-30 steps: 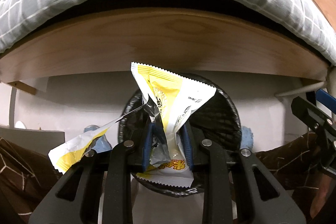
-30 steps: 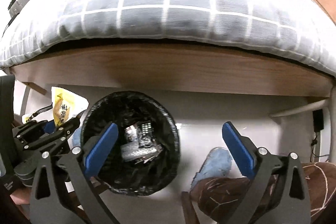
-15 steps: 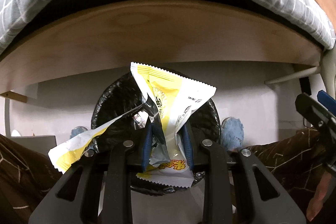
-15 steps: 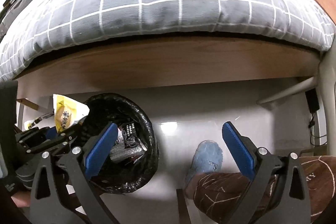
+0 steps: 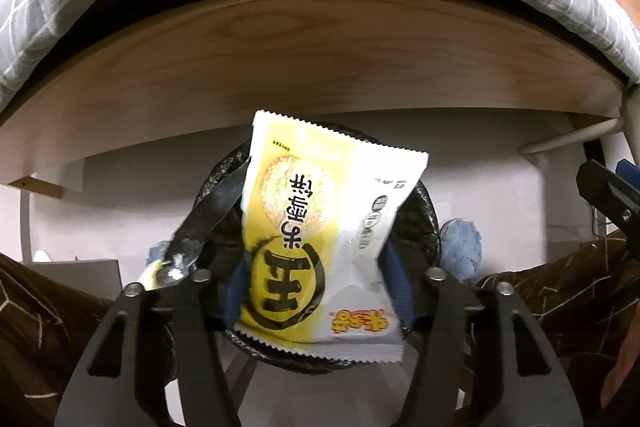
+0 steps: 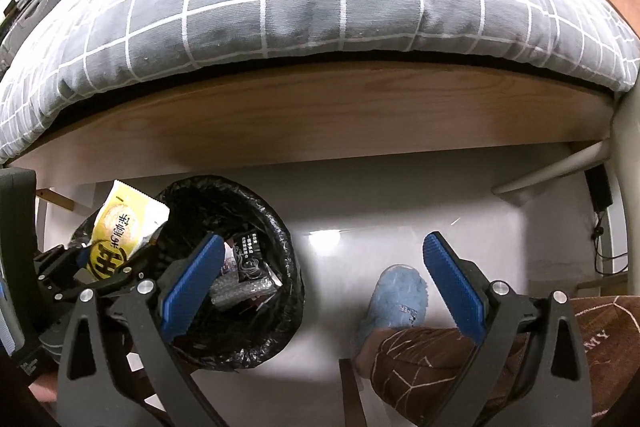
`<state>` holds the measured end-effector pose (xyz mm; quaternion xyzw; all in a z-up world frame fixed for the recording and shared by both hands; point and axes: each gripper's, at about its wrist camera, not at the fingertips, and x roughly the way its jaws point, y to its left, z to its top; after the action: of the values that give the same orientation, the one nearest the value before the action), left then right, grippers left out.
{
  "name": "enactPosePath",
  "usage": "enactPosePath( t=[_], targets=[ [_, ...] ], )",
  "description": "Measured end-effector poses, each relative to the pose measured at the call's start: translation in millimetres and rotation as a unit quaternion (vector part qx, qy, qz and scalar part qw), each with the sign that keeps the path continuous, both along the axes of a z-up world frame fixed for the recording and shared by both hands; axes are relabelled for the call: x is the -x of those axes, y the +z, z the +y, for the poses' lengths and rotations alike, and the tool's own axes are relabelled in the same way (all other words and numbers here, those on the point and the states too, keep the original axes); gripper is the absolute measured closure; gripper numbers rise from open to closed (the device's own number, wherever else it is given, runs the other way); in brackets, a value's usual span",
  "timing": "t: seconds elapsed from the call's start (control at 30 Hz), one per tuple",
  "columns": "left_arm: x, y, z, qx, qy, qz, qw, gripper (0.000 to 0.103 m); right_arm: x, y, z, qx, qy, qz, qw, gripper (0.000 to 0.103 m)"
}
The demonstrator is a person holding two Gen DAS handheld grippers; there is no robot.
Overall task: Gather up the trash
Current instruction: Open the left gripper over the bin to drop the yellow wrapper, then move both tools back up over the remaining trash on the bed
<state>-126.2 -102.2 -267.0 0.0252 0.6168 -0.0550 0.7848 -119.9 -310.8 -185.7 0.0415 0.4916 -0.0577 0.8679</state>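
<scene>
Beside the bed, opening left tool (image 5: 316, 291) frames a yellow-white wrapper (image 5: 320, 239); right tool (image 6: 324, 279) gapes empty.

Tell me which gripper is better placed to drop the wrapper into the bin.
Left. Its fingers are opening with the wrapper between them, right over the bin. The right gripper is open, empty, beside the bin.

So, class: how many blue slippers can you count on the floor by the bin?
2. One blue slipper lies right of the black-lined bin; the other peeks out left of it, mostly hidden behind the left gripper, whose jaws are opening.
</scene>
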Motion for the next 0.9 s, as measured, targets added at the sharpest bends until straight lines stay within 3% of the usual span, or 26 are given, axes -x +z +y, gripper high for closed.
enactPosePath(
  t=[0.13,0.43,0.6,0.9],
  targets=[
    [0.8,3.2,3.3,-0.003,-0.001,-0.009,1.0,0.029,-0.3,-0.5,2.1,0.001,0.001,-0.002,1.0,0.008],
    [8.9,21.5,30.2,0.007,0.024,-0.029,0.9993,0.012,-1.0,6.8,21.5,0.008,0.024,-0.012,1.0,0.008],
    [12.0,49.6,42.4,0.019,0.034,-0.052,0.9979,0.006,2.3,21.3,34.5,0.016,0.035,-0.027,0.999,0.008],
    [13.0,103.8,54.6,0.022,0.037,-0.1,0.9941,0.006,2.4,56.1,51.9,0.03,0.058,-0.052,0.996,0.008]
  ],
)
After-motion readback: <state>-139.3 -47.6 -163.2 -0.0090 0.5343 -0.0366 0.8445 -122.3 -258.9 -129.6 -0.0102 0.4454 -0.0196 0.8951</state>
